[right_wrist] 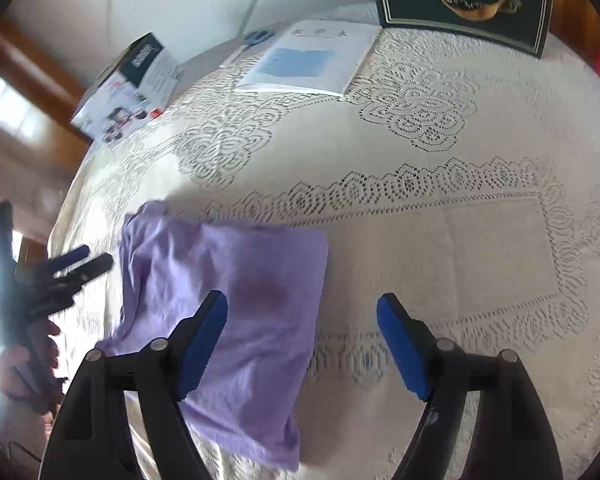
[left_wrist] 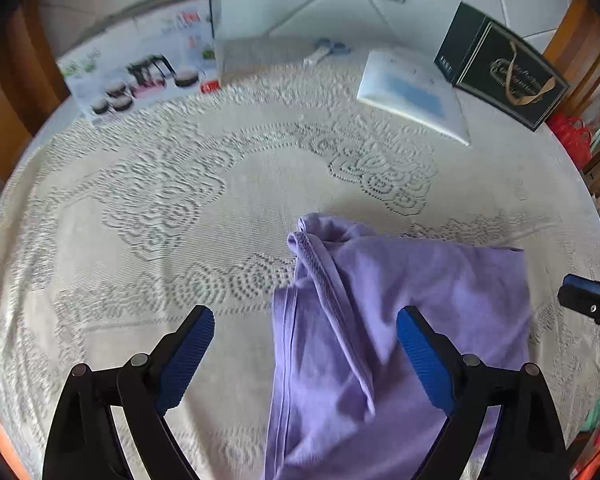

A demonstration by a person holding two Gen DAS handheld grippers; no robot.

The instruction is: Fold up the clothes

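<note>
Lilac cotton, the garment (left_wrist: 400, 320) lies partly folded on the lace tablecloth (left_wrist: 180, 200) near our edge of the table, its long axis running away from us. Our left gripper (left_wrist: 305, 356) hovers over its bunched left side, jaws wide apart, holding nothing. Our right gripper (right_wrist: 302, 344) hangs spread and empty over its right edge. We judge the left nearer the loose hem (left_wrist: 312, 256).

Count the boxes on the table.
2: the printed box at the far left, the dark box at the far right. Others may be out of view.
</note>
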